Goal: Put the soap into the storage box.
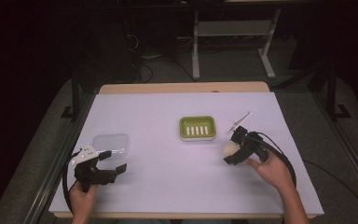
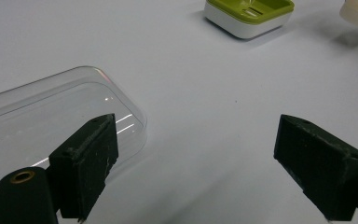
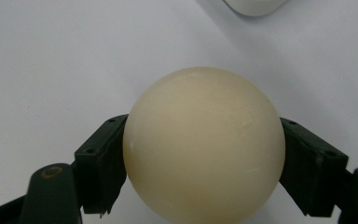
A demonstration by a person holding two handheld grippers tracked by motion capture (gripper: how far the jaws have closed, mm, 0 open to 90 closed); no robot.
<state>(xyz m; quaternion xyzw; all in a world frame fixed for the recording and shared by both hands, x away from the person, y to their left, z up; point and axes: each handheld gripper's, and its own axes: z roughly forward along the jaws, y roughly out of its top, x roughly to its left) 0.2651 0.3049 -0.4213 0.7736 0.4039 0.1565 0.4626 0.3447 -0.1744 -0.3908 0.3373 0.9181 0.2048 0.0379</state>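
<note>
One white table carries everything I can see. On its left side lies a clear plastic lid, and my left gripper hovers just beside it with its jaws wide apart and nothing between them. Near the middle sits a green soap dish. To its right, my right gripper is clamped on a cream ball, both jaws pressed against its sides.

left hand-held gripper agape, right hand-held gripper (clamped)
</note>
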